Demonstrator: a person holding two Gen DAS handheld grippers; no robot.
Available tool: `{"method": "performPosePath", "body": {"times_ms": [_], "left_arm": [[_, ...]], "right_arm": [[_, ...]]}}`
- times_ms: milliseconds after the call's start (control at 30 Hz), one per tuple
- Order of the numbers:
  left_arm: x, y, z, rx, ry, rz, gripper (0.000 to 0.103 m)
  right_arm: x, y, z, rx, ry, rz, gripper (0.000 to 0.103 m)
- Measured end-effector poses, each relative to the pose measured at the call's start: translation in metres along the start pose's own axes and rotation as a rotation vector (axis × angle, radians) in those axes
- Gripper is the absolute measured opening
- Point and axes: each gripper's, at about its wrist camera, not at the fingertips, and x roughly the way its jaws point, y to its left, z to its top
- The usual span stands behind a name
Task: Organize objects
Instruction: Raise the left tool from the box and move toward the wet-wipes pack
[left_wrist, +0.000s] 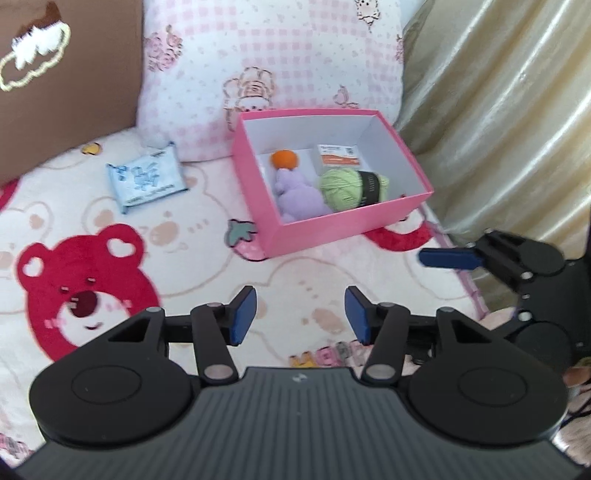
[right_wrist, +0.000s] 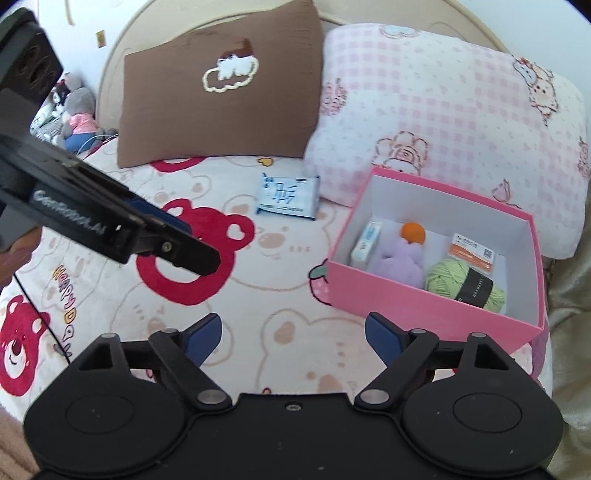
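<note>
An open pink box (left_wrist: 334, 229) (right_wrist: 417, 306) sits on the bed against the pink pillow. It holds a purple plush toy (left_wrist: 301, 199) (right_wrist: 400, 258) with an orange ball (left_wrist: 284, 159) (right_wrist: 413, 232), a green yarn skein (left_wrist: 351, 188) (right_wrist: 465, 284), an orange-labelled packet (left_wrist: 338, 154) (right_wrist: 472, 253) and a small white carton (right_wrist: 365, 242). A blue tissue pack (left_wrist: 146, 179) (right_wrist: 288, 195) lies on the blanket left of the box. My left gripper (left_wrist: 300, 315) is open and empty, above the blanket in front of the box. My right gripper (right_wrist: 293, 338) is open and empty, near the box's front corner.
A brown pillow (right_wrist: 218, 88) (left_wrist: 66, 85) and a pink checked pillow (right_wrist: 443, 118) (left_wrist: 266, 62) lean at the bed head. The bear-print blanket (right_wrist: 258, 280) covers the bed. A beige curtain (left_wrist: 498, 110) hangs on the right. Plush toys (right_wrist: 75, 114) sit at the far left.
</note>
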Motion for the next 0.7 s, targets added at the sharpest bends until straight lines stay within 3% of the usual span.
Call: {"method": "performPosePath", "body": {"times_ms": [233, 467, 533, 600, 700], "left_arm": [[-0.011, 0.029, -0.019, -0.03, 0.047, 0.036, 0.058], [-0.022, 0.055, -0.023, -0.021, 0.017, 0.11, 0.075], [-0.022, 0.061, -0.022, -0.011, -0.008, 0.117, 0.077], [-0.023, 0.066, -0.021, -0.008, -0.052, 0.111, 0.092], [-0.02, 0.074, -0.017, 0.0, -0.1, 0.107, 0.095]], "right_arm": [[0.004, 0.026, 0.009, -0.047, -0.032, 0.004, 0.092], [0.011, 0.043, 0.013, -0.04, -0.136, 0.086, 0.092], [0.017, 0.045, 0.016, -0.021, -0.151, 0.098, 0.092], [0.026, 0.047, 0.02, -0.005, -0.155, 0.123, 0.092], [0.04, 0.053, 0.024, -0.02, -0.149, 0.146, 0.092]]}}
